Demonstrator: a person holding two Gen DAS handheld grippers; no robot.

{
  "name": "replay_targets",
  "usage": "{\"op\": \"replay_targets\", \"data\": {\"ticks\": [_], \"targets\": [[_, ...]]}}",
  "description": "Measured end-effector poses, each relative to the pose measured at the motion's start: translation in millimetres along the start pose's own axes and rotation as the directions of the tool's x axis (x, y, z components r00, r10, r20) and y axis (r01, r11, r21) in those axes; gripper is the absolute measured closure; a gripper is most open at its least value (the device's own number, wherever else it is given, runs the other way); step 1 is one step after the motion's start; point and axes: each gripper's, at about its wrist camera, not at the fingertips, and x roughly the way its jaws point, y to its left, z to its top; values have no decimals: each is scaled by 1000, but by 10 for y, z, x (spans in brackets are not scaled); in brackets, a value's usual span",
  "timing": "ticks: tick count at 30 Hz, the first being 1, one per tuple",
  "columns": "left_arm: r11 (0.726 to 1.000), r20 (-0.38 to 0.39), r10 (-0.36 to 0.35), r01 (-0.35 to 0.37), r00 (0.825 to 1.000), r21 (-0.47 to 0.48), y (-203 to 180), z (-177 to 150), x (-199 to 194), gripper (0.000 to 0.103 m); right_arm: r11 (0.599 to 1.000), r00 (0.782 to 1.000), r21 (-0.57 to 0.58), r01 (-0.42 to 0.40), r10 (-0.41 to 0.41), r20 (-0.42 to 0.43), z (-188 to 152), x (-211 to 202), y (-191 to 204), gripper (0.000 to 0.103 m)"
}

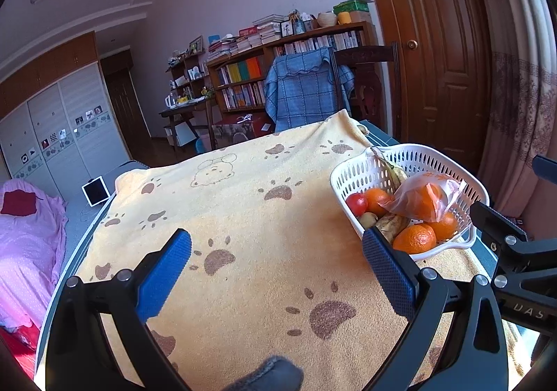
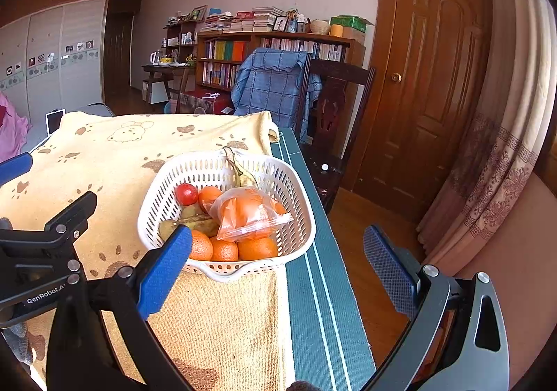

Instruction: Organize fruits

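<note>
Fruit is all piled in the white basket (image 2: 297, 213), which sits on the paw-print towel (image 1: 243, 217) near the right edge of the table (image 2: 323, 304). From my feeds I can count a red round fruit (image 2: 186, 193), a few loose oranges (image 2: 257, 248) along the near rim, and a clear plastic bag (image 2: 249, 213) with more orange fruit inside, though how many are in the bag I honestly can't tell, the plastic blurs it. There's a browned banana (image 2: 195, 220) under the bag, mostly buried, and another stem poking up at the far rim.

My left gripper (image 1: 276, 252) hangs over bare towel with its blue pads wide apart, nothing between them; its right pad overlaps the basket's near corner in the left view, so I can't say if it's touching. My right gripper (image 2: 278, 248) is also spread wide and empty, left pad in front of the basket's near-left rim and hiding part of an orange, right pad out past the table edge over the floor. Both grippers' lower bodies are cut off by the frame.
</note>
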Motion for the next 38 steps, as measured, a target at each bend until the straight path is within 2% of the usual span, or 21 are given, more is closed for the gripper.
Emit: {"op": "replay_targets", "data": {"ticks": [14,26,29,32,34,38], "targets": [[999,12,25,-25,1000,32,-44,25,-6,5,1000,1000,5,3,-3,-3,-31,38,-6,3],[999,12,14,-14,1000,38,-31,16,-22,5,1000,1000,11,-6,6,-3,-28,17,-26,3],[999,-53,-49,49,997,-12,104,-45,14,5,999,999,5,-42,42,-15,-24,-2,34,3],[991,-166,-94,75,982,-114,371,-203,100,5,991,990,38,-126,128,-58,-61,16,138,3],[986,-235,-85,49,968,-157,584,-378,157,5,977,972,59,-206,211,-106,-117,43,264,3],[982,-356,16,-82,934,-170,1034,-828,199,5,946,926,43,-321,323,-196,-312,48,675,3]]}}
